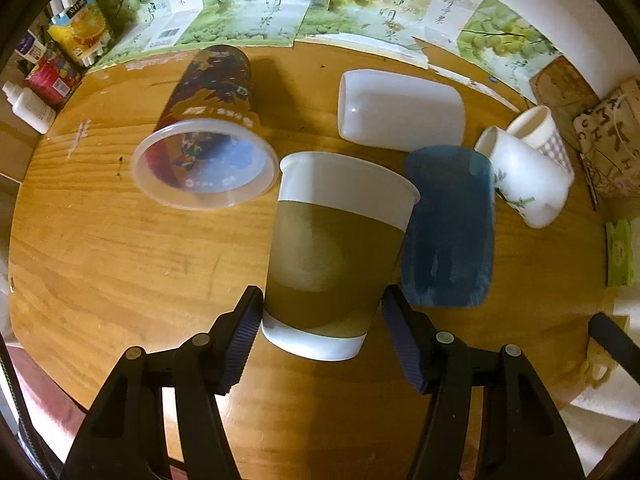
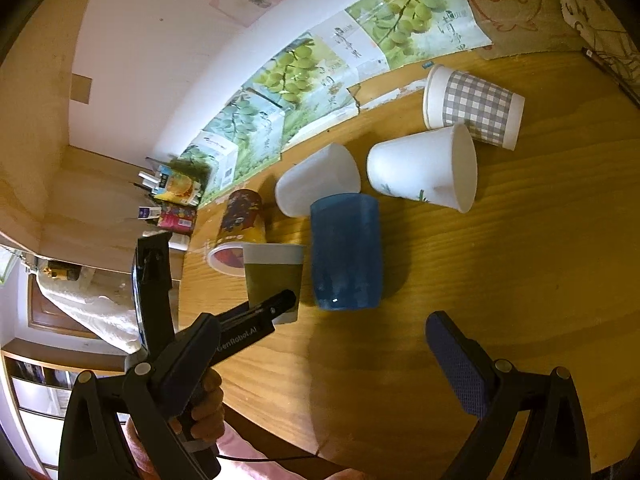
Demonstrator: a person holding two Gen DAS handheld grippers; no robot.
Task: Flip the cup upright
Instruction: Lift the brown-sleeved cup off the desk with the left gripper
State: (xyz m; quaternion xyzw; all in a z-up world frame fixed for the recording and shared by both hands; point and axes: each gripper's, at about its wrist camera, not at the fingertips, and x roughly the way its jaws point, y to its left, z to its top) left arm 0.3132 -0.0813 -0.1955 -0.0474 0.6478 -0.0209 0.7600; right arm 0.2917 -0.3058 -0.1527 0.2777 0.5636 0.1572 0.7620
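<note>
An olive and white paper cup stands upright on the wooden table, rim up; it also shows in the right wrist view. My left gripper is open, its pads on either side of the cup's base with small gaps. In the right wrist view the left gripper reaches the cup from the left. My right gripper is open and empty, above the table in front of the blue cup.
Other cups lie on their sides: a printed plastic cup, a white cup, a blue cup, a floral white cup, a checked cup. Cartons and small boxes line the back wall.
</note>
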